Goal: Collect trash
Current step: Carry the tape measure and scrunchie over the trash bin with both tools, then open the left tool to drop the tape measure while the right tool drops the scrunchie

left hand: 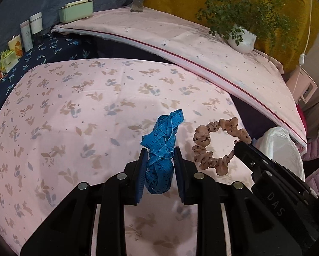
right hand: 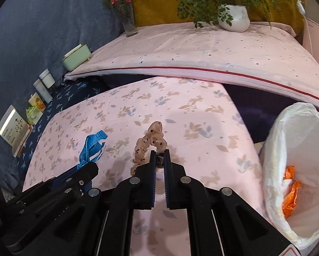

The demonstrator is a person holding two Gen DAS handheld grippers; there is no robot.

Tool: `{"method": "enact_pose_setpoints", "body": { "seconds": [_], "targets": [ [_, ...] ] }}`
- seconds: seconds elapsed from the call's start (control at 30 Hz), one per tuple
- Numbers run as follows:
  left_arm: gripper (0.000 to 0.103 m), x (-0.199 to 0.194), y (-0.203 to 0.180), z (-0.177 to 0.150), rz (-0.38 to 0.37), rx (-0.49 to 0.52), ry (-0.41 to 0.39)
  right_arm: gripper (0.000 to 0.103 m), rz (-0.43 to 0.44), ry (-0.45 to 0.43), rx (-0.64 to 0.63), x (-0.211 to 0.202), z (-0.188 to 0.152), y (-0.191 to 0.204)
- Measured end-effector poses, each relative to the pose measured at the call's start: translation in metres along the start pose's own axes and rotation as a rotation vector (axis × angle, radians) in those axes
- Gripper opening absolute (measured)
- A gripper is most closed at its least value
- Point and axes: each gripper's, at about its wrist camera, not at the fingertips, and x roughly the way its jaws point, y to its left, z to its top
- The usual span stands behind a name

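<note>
A bundled blue measuring tape (left hand: pixel 162 149) hangs pinched in my left gripper (left hand: pixel 159 155), lifted above the pink patterned tablecloth (left hand: pixel 74 117). My right gripper (right hand: pixel 159 157) is shut on a beige dotted scrunchie (right hand: pixel 149 143), which dangles from its tips over the cloth. In the left wrist view the scrunchie (left hand: pixel 212 147) shows as a ring at the tip of the right gripper (left hand: pixel 237 147). The tape (right hand: pixel 91 147) and the left gripper (right hand: pixel 89 168) appear at the left of the right wrist view. A bin lined with a white bag (right hand: pixel 296 170) stands to the right, holding orange wrappers (right hand: pixel 290 194).
Behind the table lies a raised pink board (right hand: pixel 202 55) with a potted plant (right hand: pixel 234 17) and a flower vase (right hand: pixel 128 21). A green box (right hand: pixel 76 59), jars (right hand: pixel 45 83) and books (right hand: pixel 12 130) line the blue-cloth ledge at the left.
</note>
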Motion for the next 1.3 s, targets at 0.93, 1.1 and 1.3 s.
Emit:
{"method": "enact_pose_setpoints", "body": {
  "seconds": [0.93,1.1,1.3],
  "targets": [
    [0.025,-0.042,-0.231,-0.055,-0.153,0.311,-0.003,0.006,-0.144,-0.195,0.246,-0.157,-0.026,-0.199],
    [0.034,-0.036,-0.246,-0.058,-0.145,0.33,-0.008,0.006,-0.155,-0.196,0.272,-0.161,-0.032,-0.216],
    [0.041,-0.033,-0.244,-0.058,-0.129,0.317,-0.008,0.006,-0.157,-0.193,0.278,-0.16,-0.034,-0.22]
  ]
}}
